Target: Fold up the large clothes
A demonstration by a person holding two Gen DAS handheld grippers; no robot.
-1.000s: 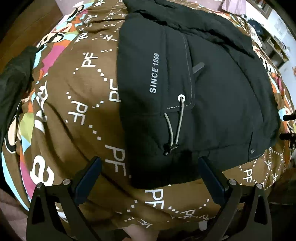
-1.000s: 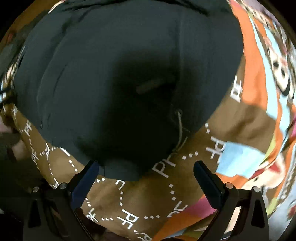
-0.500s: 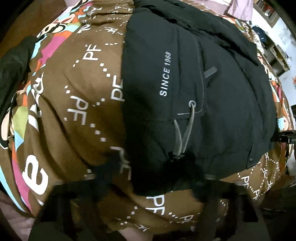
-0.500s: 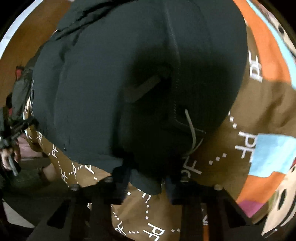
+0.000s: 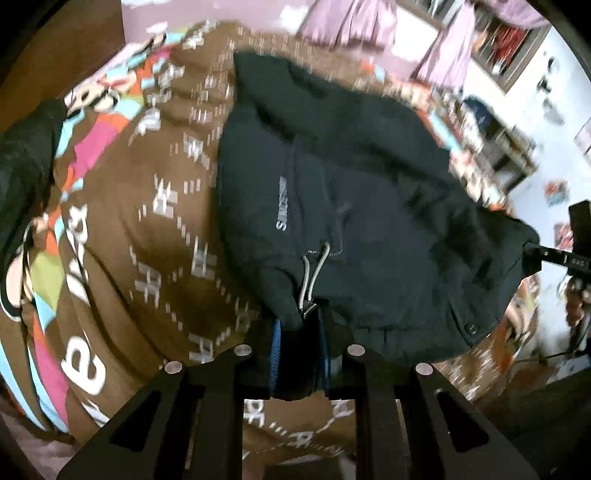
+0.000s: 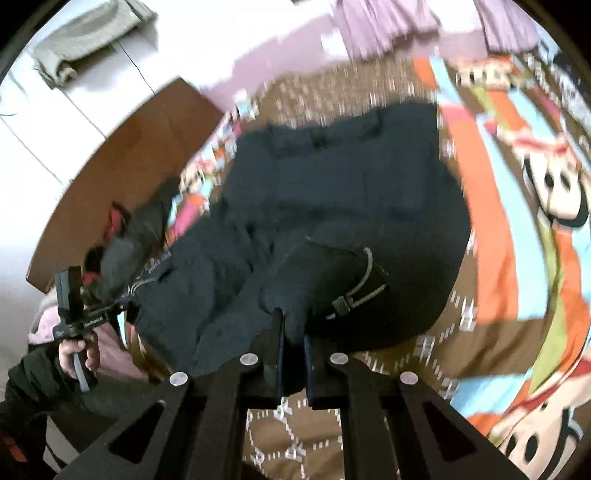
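A black padded jacket (image 5: 369, 206) lies on a brown patterned bedspread (image 5: 147, 258), grey lettering and a grey drawcord (image 5: 312, 273) on its near part. My left gripper (image 5: 300, 325) pinches the near hem beside the drawcord, its jaws closing with cloth between the blue pads. In the right wrist view the jacket (image 6: 332, 192) hangs up from the bed where my right gripper (image 6: 293, 328) holds the hem, its jaws closing on a fold of cloth. Each gripper shows in the other's view: the right gripper (image 5: 532, 253) at the jacket's corner, and the left gripper (image 6: 125, 304) held by a hand (image 6: 75, 354).
A dark garment (image 5: 22, 155) lies at the bed's left edge, with dark and red clothes (image 6: 122, 229) near it. A wooden board (image 6: 122, 155) borders the bed. Shelves (image 5: 498, 140) and pink curtains (image 6: 388, 22) stand beyond the far side.
Both grippers went from wide open to shut on the jacket's near hem and rose, lifting the hem off the bedspread. Both views now tilt up and show more of the room.
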